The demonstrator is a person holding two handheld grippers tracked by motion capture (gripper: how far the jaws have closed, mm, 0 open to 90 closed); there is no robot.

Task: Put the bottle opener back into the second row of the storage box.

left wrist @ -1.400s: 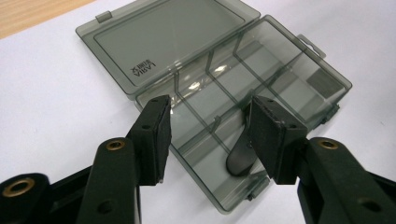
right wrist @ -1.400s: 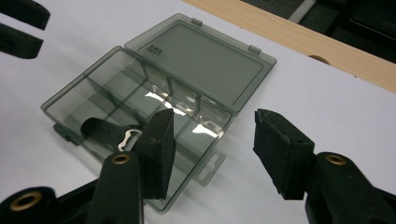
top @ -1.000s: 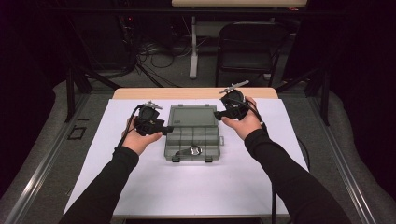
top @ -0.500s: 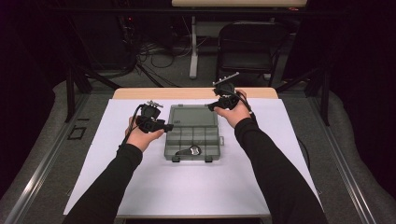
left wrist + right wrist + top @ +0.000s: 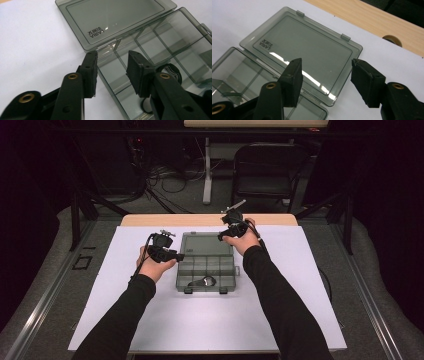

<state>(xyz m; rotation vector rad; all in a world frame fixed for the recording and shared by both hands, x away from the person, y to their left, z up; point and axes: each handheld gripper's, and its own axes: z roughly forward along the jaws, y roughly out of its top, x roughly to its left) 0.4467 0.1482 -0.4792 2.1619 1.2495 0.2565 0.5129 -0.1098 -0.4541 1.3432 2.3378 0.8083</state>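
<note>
We have the box point(image 5: 206, 265) open on the counter point(image 5: 300, 285), lid point(image 5: 202, 242) folded flat back on the white sheet.

Left gripper point(image 5: 111, 72): fingers point(image 5: 88, 72) have just been closing, now at a middling gap, and they straddle the box's near side wall. One finger is outside over the sheet, the other over the first compartment. We can't see the pads pressing on the wall, so no grip. A black ring-shaped part point(image 5: 170, 72) lies in a compartment just past the inner finger.

Right gripper point(image 5: 325, 80): fingers point(image 5: 293, 82) have just been opening and stand wide, nothing between them. They hang over the lid's corner near the hinge; the lid's far edge with its two latch tabs point(image 5: 300, 13) lies beyond the fingertips. Bare wood of the counter shows past the sheet.

In the high view the left gripper point(image 5: 167, 252) sits at the box's left edge, the right gripper point(image 5: 227, 232) at the lid's right corner.
</note>
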